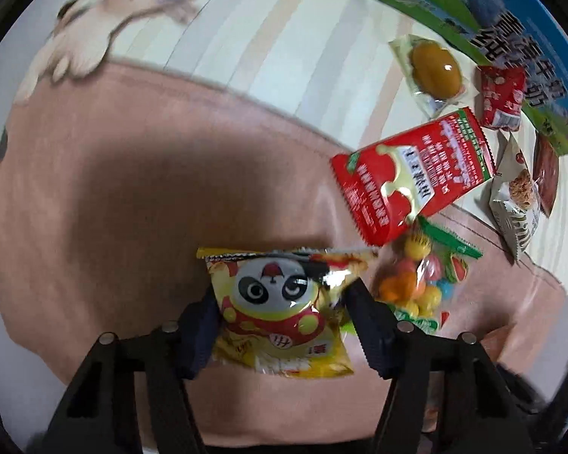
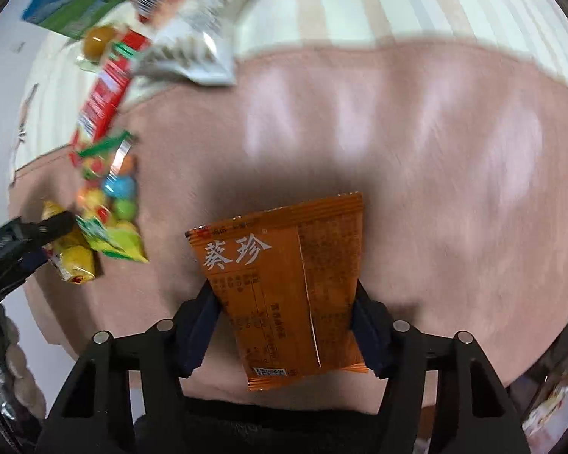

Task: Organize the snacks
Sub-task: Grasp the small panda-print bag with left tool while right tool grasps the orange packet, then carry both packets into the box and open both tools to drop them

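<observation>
A yellow snack packet with a panda figure point(image 1: 284, 314) lies on a pink surface point(image 1: 132, 189). My left gripper point(image 1: 282, 291) points down over it, and both pads press its side edges, crumpling the right one. In the right wrist view an orange packet with white characters point(image 2: 284, 283) lies on the same pink surface point(image 2: 435, 189). My right gripper point(image 2: 284, 287) has a pad against each long edge of it. The left gripper point(image 2: 26, 234) and its yellow packet point(image 2: 74, 261) also show at the left of that view.
Right of the panda packet lie a clear bag of coloured candy balls point(image 1: 416, 283) and a long red packet point(image 1: 412, 178). Farther off are a sealed yellow-brown snack point(image 1: 433, 70), a small red packet point(image 1: 501, 96), a white packet point(image 1: 515, 204) and a blue-green box point(image 1: 473, 3) on striped cloth point(image 1: 265, 38).
</observation>
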`<state>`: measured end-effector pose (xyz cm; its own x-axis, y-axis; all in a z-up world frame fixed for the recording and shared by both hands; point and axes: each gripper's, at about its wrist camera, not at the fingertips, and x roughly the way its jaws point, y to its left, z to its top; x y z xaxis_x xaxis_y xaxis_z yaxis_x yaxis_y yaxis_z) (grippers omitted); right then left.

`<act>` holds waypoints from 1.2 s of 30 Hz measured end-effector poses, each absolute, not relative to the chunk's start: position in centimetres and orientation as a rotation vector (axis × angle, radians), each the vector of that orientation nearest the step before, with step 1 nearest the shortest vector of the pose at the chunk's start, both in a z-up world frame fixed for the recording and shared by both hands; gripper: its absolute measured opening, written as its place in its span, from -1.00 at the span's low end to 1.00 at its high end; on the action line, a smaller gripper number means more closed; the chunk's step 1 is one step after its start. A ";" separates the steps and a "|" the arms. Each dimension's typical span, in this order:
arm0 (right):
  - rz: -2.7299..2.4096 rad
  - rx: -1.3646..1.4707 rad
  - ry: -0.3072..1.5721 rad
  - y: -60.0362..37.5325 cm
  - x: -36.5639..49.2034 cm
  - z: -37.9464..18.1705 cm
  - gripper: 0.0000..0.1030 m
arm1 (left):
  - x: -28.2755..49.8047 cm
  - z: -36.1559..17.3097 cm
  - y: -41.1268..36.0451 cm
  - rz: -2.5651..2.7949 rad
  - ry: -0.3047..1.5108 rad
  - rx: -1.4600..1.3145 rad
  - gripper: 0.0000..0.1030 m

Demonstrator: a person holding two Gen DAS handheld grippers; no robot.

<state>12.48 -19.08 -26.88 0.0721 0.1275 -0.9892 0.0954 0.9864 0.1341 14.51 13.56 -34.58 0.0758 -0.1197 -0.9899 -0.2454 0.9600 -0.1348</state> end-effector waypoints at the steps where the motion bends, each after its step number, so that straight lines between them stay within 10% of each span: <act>1: 0.028 0.166 1.481 -18.8 12.9 -26.5 0.27 | 14.8 -34.4 13.1 0.092 1.489 -0.265 0.16; 15: 0.067 0.095 1.604 -16.4 13.2 -27.9 0.67 | 14.2 -35.3 7.6 0.042 1.503 -0.020 0.07; 23: 0.048 0.090 1.520 -15.4 11.2 -26.4 0.03 | 13.6 -31.0 9.1 0.033 1.465 -0.046 -0.16; 36: 0.170 0.294 1.393 -17.1 15.4 -17.6 -0.02 | 14.7 -19.3 10.4 -0.016 1.316 -0.195 -0.16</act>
<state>15.43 -17.06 -17.61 0.1733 0.2893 -0.9414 0.0547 0.9516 0.3025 14.69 10.39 -19.34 0.2543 -0.1224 -0.9594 -0.0990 0.9835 -0.1517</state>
